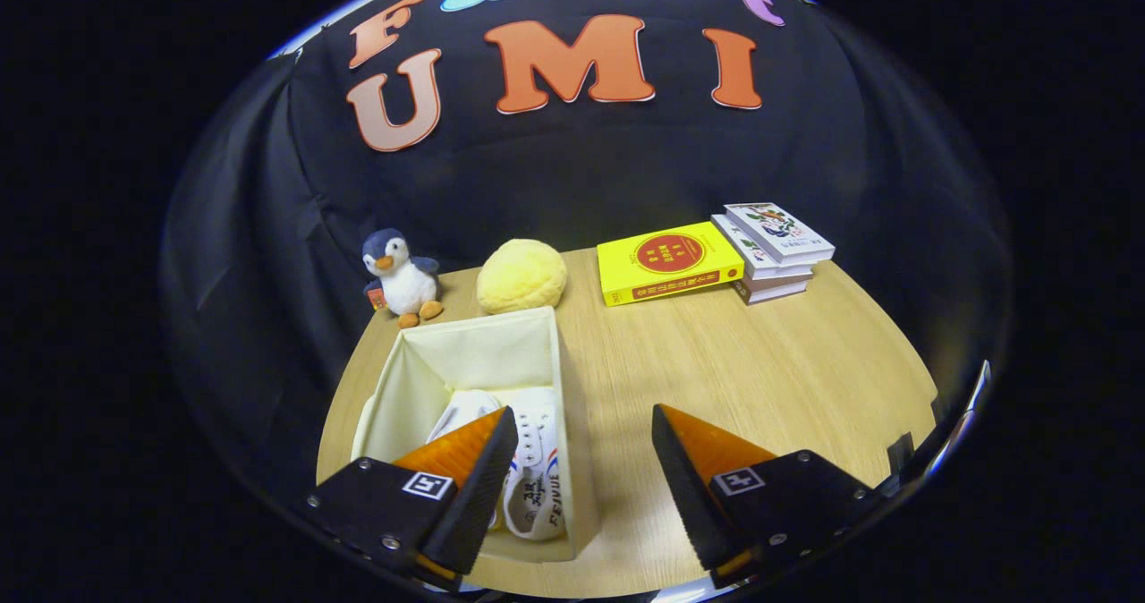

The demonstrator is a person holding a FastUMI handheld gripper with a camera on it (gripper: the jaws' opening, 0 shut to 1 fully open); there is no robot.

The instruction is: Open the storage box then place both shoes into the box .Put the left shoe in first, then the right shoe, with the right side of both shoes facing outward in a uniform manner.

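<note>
Gripper (584, 424) fingers spread wide, nothing between them but bare table (733, 361). Both fingers hang above the scene, no contact with anything.

Storage box (559, 379): cream fabric, open top, standing on the wood-grain table ahead of and under the left finger (465, 460). Its right wall runs up through the gap, closer to the left finger than to the right finger (693, 460). Left finger overlaps the near part of the box interior and hides some of what is inside.

Inside the box: white shoes (537, 460), lying lengthwise along the box, with a red-and-blue stripe and dark lettering on the side nearest the right wall. Looks like 2 shoes side by side, but the left finger covers the nearer one, so the count is not certain. Far end of the box interior shows only lining.

Beyond the box, against the black cloth wall: plush penguin (400, 278) upright at the far left corner of the table; round yellow plush (521, 275) just behind the box's far rim, near the penguin. Further right, well apart from the box: yellow book (669, 263) lying flat, and just beside it a stack of 3 books (776, 250), top one with a pale illustrated cover.

Table ahead of the right finger is bare wood up to the books.
</note>
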